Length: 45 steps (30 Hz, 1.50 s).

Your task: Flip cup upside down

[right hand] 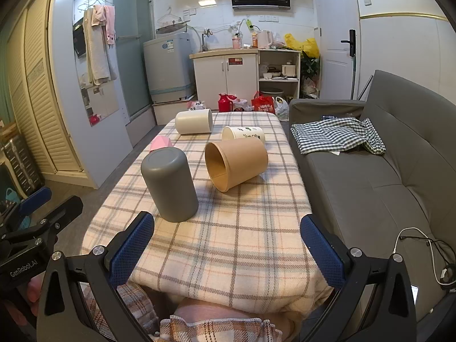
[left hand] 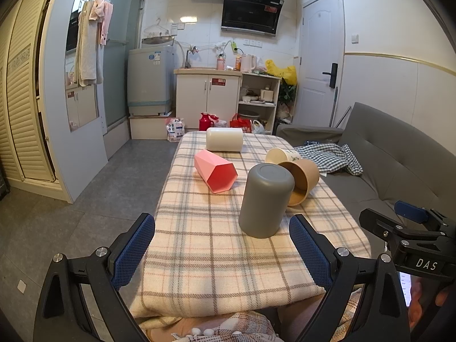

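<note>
Left wrist view: the left hand-held gripper (left hand: 222, 245) is held released, its blue pads spread wide over the near edge of the desk (left hand: 205, 270) and gripping nothing. Toward the far left corner a white cup (left hand: 224, 139) lies on its side, and nearer the left edge a pink faceted cup (left hand: 215, 171) lies tipped with its mouth toward the camera. Close to the near edge a grey cup (left hand: 266, 200) stands base up, mouth down on the plaid cloth, so it appears already inverted. Just right of it a brown paper cup (right hand: 236, 164) lies on its side, mouth turned toward the near left, and behind that a printed white paper cup (right hand: 244, 134) lies likewise; whether these two touch cannot be told. The right hand-held gripper (right hand: 228, 250) is also released, empty, and poised over the near edge, right of the grey cup.

The step in hand is judged to be the next grasp, most likely on the brown paper cup. It would be best taken across the wall near the middle, not at the soft rim, with light closure so the paper is not crushed. The cup should be lifted clear before being rotated mouth down, then set flat on open cloth toward the right edge, apart from the grey cup, and released only once the rim sits evenly.
</note>
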Each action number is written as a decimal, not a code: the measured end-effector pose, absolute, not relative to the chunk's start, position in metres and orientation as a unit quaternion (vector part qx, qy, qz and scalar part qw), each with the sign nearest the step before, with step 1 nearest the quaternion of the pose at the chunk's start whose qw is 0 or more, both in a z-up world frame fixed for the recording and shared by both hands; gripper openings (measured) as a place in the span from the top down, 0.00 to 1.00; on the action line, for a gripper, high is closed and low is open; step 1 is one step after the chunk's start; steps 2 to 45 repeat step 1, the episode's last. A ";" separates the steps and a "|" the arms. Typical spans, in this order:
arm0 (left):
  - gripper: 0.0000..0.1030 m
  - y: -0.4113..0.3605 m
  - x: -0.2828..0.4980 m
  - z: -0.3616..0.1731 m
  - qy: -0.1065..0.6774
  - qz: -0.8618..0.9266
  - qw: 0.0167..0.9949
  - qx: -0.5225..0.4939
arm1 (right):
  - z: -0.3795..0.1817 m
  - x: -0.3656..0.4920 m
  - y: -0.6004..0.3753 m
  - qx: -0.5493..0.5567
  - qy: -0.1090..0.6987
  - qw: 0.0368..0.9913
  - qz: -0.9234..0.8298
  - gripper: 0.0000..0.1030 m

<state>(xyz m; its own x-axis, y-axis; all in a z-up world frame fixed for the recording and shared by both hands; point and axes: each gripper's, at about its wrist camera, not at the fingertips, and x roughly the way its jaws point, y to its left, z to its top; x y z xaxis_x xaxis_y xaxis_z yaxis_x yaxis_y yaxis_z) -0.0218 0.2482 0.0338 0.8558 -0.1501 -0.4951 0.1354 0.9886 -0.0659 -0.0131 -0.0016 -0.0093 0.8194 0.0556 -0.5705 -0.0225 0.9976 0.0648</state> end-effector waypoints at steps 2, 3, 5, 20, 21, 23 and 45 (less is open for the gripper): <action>0.05 0.248 -0.022 0.034 0.259 -0.075 0.963 -0.014 | -0.009 -0.013 -0.001 0.027 0.300 0.953 0.021 0.00; 0.05 0.248 -0.022 0.034 0.259 -0.075 0.963 -0.014 | -0.009 -0.013 -0.001 0.027 0.300 0.953 0.021 0.00; 0.05 0.248 -0.022 0.034 0.259 -0.075 0.963 -0.014 | -0.009 -0.013 -0.001 0.027 0.300 0.953 0.021 0.00; 0.05 0.248 -0.022 0.034 0.259 -0.075 0.963 -0.014 | -0.009 -0.013 -0.001 0.027 0.300 0.953 0.021 0.00; 0.05 0.248 -0.022 0.034 0.259 -0.075 0.963 -0.014 | -0.009 -0.013 -0.001 0.027 0.300 0.953 0.021 0.00; 0.05 0.248 -0.022 0.034 0.259 -0.075 0.963 -0.014 | -0.009 -0.013 -0.001 0.027 0.300 0.953 0.021 0.00; 0.05 0.248 -0.022 0.034 0.259 -0.075 0.963 -0.014 | -0.009 -0.013 -0.001 0.027 0.300 0.953 0.021 0.00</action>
